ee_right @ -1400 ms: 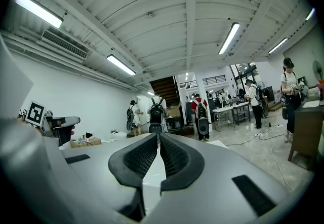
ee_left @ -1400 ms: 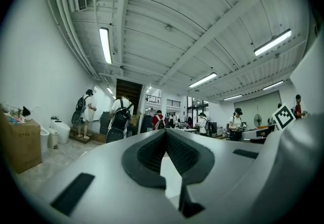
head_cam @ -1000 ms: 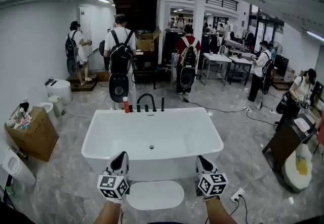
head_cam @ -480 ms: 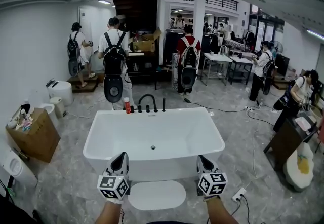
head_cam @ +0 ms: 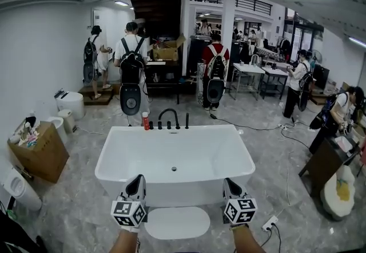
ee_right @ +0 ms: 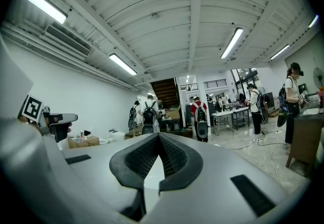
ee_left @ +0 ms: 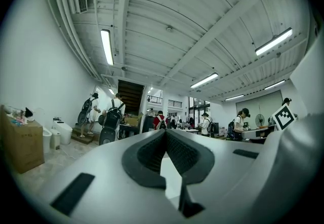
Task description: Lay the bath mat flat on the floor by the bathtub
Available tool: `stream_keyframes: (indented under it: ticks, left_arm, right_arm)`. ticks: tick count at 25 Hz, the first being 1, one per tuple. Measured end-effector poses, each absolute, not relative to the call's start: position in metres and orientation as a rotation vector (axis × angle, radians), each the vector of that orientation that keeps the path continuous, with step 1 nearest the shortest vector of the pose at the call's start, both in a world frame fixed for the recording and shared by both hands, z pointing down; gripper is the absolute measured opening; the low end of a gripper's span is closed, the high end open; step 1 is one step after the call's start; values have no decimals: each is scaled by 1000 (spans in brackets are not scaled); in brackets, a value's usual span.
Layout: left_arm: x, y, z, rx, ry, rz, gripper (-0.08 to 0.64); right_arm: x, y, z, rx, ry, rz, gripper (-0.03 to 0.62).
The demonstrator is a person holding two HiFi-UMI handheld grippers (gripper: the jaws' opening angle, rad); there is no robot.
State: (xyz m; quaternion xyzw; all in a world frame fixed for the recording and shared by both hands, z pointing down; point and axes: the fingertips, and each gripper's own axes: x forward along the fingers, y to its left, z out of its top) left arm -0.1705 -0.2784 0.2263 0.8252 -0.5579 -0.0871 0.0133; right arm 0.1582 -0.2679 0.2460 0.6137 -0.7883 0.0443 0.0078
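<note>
A box stands on the floor at the far left. The left gripper points toward the tub, its jaws pressed together with nothing between them. The white oval mat lies flat on the floor just in front of the tub, between the two grippers and held by neither. The right gripper is likewise closed and empty. A power strip lies on the floor to its right.

No legible word, brand or number anywhere; the marker cubes on the left claw and right claw bear only square patterns.
</note>
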Motion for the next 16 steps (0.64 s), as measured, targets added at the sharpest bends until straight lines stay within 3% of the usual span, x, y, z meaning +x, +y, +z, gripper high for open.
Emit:
stream_keyframes:
  ticks: [16]
  left_arm:
    - [-166, -281, 233, 2570, -1735, -262, 15]
  right_arm:
    - [161, -269, 251, 1910, -2465, 128, 26]
